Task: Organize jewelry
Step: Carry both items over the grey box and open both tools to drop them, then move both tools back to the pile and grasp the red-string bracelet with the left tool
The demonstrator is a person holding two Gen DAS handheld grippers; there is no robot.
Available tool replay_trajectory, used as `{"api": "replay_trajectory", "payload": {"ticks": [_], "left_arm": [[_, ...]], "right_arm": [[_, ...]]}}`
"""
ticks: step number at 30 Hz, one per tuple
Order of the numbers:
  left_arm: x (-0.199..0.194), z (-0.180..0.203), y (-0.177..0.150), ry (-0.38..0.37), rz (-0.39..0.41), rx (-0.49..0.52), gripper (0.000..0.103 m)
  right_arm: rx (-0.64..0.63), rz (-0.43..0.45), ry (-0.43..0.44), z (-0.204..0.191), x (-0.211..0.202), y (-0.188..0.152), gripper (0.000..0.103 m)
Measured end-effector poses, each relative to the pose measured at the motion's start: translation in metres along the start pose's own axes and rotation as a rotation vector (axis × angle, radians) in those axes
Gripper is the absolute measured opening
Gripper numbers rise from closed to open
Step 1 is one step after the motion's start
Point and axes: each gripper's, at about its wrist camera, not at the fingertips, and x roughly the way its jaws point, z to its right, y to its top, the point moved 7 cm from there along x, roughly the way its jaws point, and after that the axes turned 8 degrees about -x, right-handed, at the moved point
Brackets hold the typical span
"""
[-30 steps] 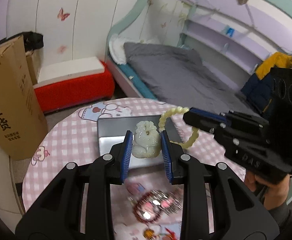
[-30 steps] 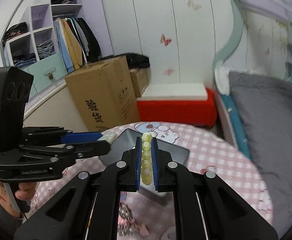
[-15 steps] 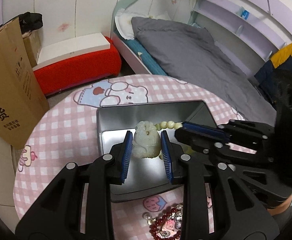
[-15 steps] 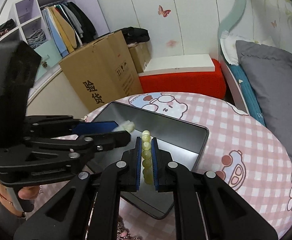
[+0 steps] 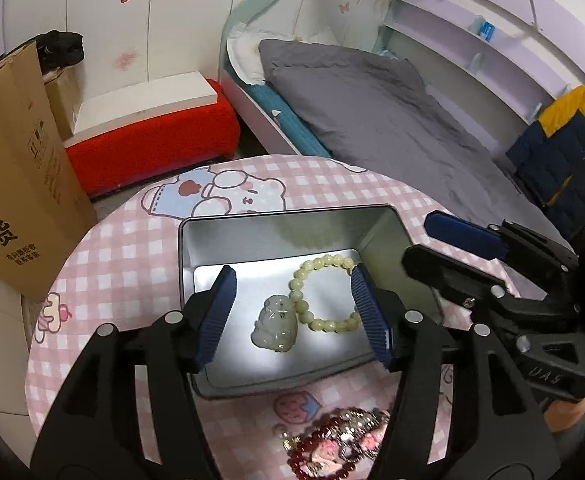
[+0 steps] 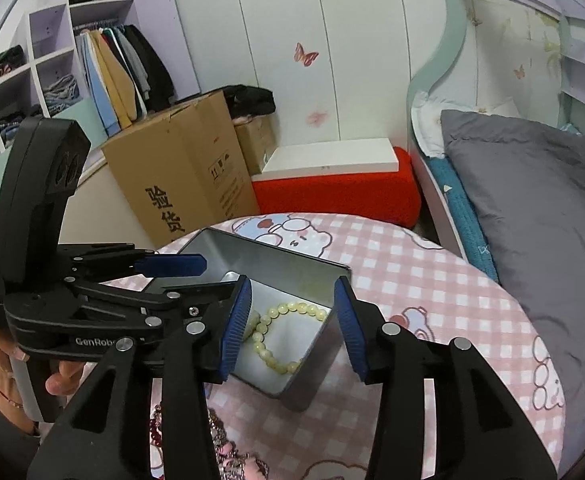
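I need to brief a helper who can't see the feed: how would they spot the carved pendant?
On the pink checked table sits an open metal tin. Inside it lie two pale pieces, touching: a beaded bracelet and the pendant. The pendant is the solid carved greenish-white lump, not the ring of beads.

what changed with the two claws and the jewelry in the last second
Both claws opened and let go: the left claw dropped the jade pendant, the right claw the yellow bead bracelet, both now lying in the metal tin. The red bead jewelry stayed on the table.
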Motion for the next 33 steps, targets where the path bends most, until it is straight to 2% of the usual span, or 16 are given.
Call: {"api": "replay_trajectory", "payload": {"ticks": [5,9,14,19,21,25,28,30,31,33], "left_arm": [[-0.028,0.005,-0.006,0.023,0.053,0.011,0.06],[-0.059,0.013,-0.026,0.055,0.104,0.043,0.06],[-0.089,0.013,-0.072,0.118,0.13,0.071,0.06],[-0.091,0.007,-0.124,0.165,0.081,0.069,0.06],[-0.087,0.005,-0.146,0.162,0.048,0.052,0.06],[-0.081,0.0,-0.174,0.151,0.006,0.016,0.059],[-0.078,-0.004,-0.184,0.171,-0.009,0.003,0.059],[-0.077,-0.007,-0.189,0.167,-0.012,-0.014,0.055],[-0.076,-0.006,-0.191,0.168,-0.016,-0.018,0.045],[-0.074,-0.009,-0.194,0.185,-0.014,-0.025,0.037]], "right_arm": [[0.0,0.025,-0.006,0.0,-0.025,-0.001,0.041],[-0.014,0.037,-0.01,-0.011,-0.049,-0.01,0.042],[-0.042,0.025,-0.016,-0.03,-0.073,-0.035,0.044],[-0.054,-0.012,-0.027,-0.046,-0.086,-0.065,0.046],[-0.05,-0.03,-0.024,-0.052,-0.088,-0.076,0.046],[-0.047,-0.061,-0.017,-0.064,-0.09,-0.096,0.047],[-0.04,-0.077,-0.011,-0.07,-0.09,-0.108,0.047],[-0.047,-0.083,-0.02,-0.072,-0.089,-0.111,0.047],[-0.051,-0.084,-0.024,-0.072,-0.089,-0.111,0.047],[-0.054,-0.087,-0.026,-0.073,-0.088,-0.112,0.047]]}}
